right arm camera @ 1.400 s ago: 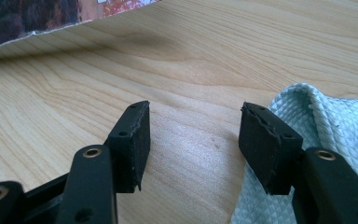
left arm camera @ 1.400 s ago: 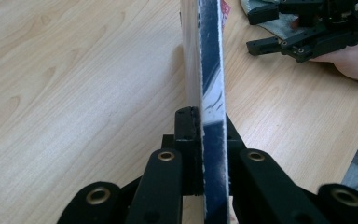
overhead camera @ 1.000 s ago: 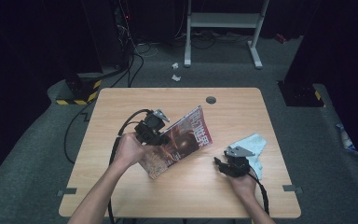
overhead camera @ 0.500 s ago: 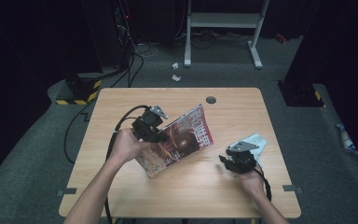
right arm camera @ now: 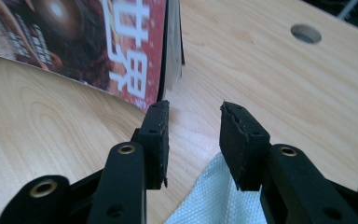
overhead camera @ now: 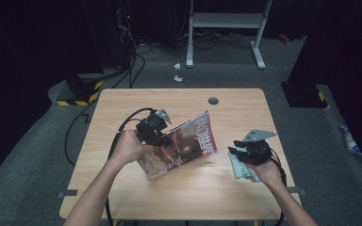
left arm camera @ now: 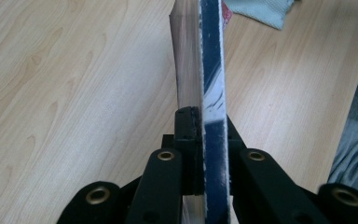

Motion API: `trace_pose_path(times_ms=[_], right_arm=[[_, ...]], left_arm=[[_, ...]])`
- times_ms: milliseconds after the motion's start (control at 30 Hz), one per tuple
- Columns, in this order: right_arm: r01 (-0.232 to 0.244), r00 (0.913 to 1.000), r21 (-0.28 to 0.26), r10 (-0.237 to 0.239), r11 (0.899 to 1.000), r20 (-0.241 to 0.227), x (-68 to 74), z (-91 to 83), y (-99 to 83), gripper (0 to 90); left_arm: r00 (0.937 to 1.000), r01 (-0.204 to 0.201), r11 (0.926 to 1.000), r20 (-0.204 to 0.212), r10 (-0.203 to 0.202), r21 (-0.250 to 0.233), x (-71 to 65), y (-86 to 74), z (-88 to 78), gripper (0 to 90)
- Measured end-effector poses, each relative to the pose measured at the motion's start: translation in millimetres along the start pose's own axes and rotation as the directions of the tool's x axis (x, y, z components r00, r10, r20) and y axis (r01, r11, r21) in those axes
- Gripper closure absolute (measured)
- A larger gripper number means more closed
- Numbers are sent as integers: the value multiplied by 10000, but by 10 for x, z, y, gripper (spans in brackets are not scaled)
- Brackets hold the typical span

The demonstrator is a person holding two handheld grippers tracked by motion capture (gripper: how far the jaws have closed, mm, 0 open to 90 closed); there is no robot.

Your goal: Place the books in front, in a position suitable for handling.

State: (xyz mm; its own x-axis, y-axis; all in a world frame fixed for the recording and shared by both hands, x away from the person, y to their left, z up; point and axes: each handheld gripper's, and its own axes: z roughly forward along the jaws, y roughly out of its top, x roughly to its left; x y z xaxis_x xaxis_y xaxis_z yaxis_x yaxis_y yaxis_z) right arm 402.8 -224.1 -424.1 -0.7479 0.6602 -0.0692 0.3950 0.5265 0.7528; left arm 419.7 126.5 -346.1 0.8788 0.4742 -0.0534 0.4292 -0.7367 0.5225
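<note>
A magazine [overhead camera: 184, 146] with a dark red cover stands tilted on the wooden table [overhead camera: 179, 101], one corner resting on the wood. My left gripper [overhead camera: 162, 140] is shut on its upper left edge; in the left gripper view the jaws [left arm camera: 200, 112] pinch the magazine [left arm camera: 212, 70] edge-on. My right gripper [overhead camera: 238, 151] hovers above the table to the magazine's right, over a pale blue cloth [overhead camera: 242, 168]. Its jaws have just been closing, but stand open with nothing between them [right arm camera: 193, 109]. The cloth [right arm camera: 214, 200] lies below them, the magazine cover [right arm camera: 74, 42] just ahead.
A round cable hole [overhead camera: 213, 100] sits near the table's far edge, also seen as the hole [right arm camera: 306, 33] in the right gripper view. The left gripper's black cable [overhead camera: 127, 120] loops over the table's left side. Beyond the far edge are grey carpet and a white stand [overhead camera: 226, 21].
My right gripper has risen off the table above the cloth and its jaws have narrowed. The left gripper and the magazine have stayed nearly still.
</note>
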Motion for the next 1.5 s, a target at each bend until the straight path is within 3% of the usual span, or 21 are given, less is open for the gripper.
trace_pose_path(times_ms=[67, 167, 467, 600, 833, 1000, 1100, 1133, 1200, 1300, 1467, 1500], right_arm=[[293, 9992, 37, -292, 9996, -268, -10, -41, 54, 615], [818, 9962, 93, -815, 9966, -307, -5, -103, 159, 599], [1665, 9838, -365, -1685, 9854, -609, -13, -296, 512, 578], [2336, 9699, -254, -2348, 9720, -650, 16, -330, 677, 562], [3057, 9486, -346, -3075, 9515, -752, 55, -409, 937, 521], [3548, 9277, -169, -3542, 9348, -1175, 54, -382, 1088, 474], [3733, 9169, -127, -3710, 9276, -1473, 60, -360, 1149, 454], [3733, 9169, -127, -3710, 9276, -1473, 60, -360, 1149, 454], [3869, 9060, -53, -3813, 9221, -1837, 70, -325, 1197, 445], [3894, 8978, 38, -3786, 9211, -2251, 68, -267, 1223, 439], [4196, 8728, 461, -3890, 9065, -2948, 98, -131, 1226, 453], [4196, 8728, 461, -3890, 9065, -2948, 98, -131, 1226, 453]], left_arm=[[9999, -87, 10000, 96, 86, 40, -3, 6, 0, 834], [9996, -217, 9997, 176, 214, 135, -12, 32, -5, 834], [9966, -722, 9970, 417, 710, 280, -77, 125, 7, 834], [9953, -843, 9956, 503, 823, 401, -93, 159, 19, 834], [9930, -1056, 9931, 590, 1026, 508, -119, 197, 26, 834], [9882, -1346, 9887, 828, 1290, 659, -146, 215, 34, 834], [9844, -1556, 9848, 952, 1481, 769, -175, 226, 47, 834], [9844, -1556, 9848, 952, 1481, 769, -175, 226, 47, 834], [9806, -1715, 9821, 1099, 1625, 785, -185, 237, 51, 834], [9776, -1845, 9802, 1161, 1754, 727, -203, 252, 49, 834], [9733, -2027, 9774, 1221, 1944, 595, -235, 267, 46, 833], [9733, -2027, 9774, 1221, 1944, 595, -235, 267, 46, 833]])
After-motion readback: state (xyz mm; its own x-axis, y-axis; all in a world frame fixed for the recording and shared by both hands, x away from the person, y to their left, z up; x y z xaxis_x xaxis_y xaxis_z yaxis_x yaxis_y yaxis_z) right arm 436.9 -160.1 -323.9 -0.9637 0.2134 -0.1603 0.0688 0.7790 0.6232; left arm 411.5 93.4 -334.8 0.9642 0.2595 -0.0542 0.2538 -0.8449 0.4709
